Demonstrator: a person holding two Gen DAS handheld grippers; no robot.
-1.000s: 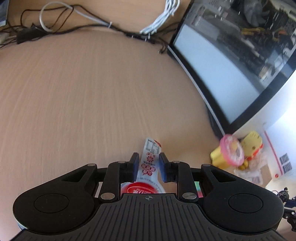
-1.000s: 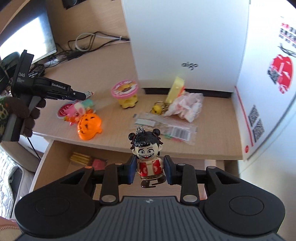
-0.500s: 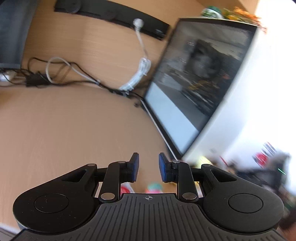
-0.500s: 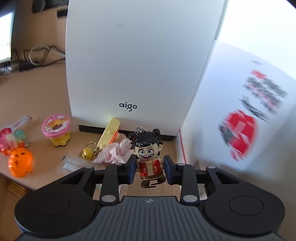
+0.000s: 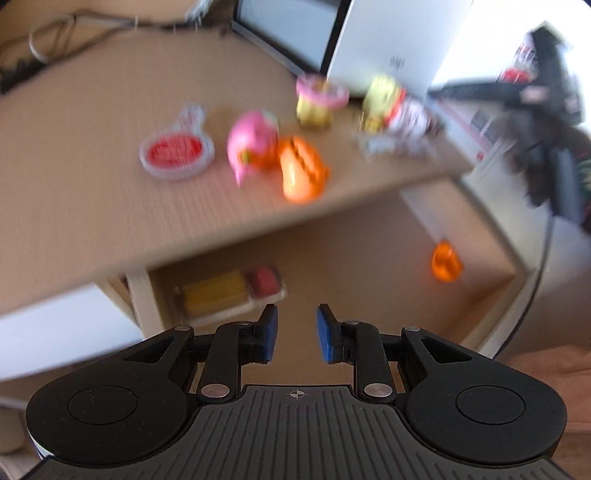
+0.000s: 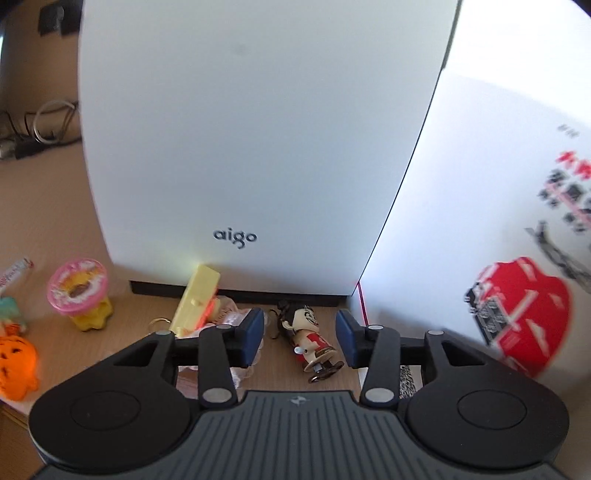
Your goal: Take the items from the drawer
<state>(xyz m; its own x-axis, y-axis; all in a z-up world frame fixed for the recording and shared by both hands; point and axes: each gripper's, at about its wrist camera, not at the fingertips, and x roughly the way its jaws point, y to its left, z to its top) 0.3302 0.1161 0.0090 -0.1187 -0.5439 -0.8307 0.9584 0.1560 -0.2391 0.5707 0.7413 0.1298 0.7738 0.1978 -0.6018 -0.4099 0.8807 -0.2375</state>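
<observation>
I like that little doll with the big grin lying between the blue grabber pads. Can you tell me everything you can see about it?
The little doll is a small cartoon figure, plastic by its look, with black hair in buns, a wide toothy grin, a red and white top and a round tan base. A dark keychain loop sits at its head, and a metal ring lies by its base. It lies on its side on the wooden desk, before the white aigo box. The right gripper is opening; its pads don't touch it.

Home office: wooden desk [image 5: 92, 192], monitor [image 5: 291, 29], white computer case [image 6: 240, 129].
</observation>
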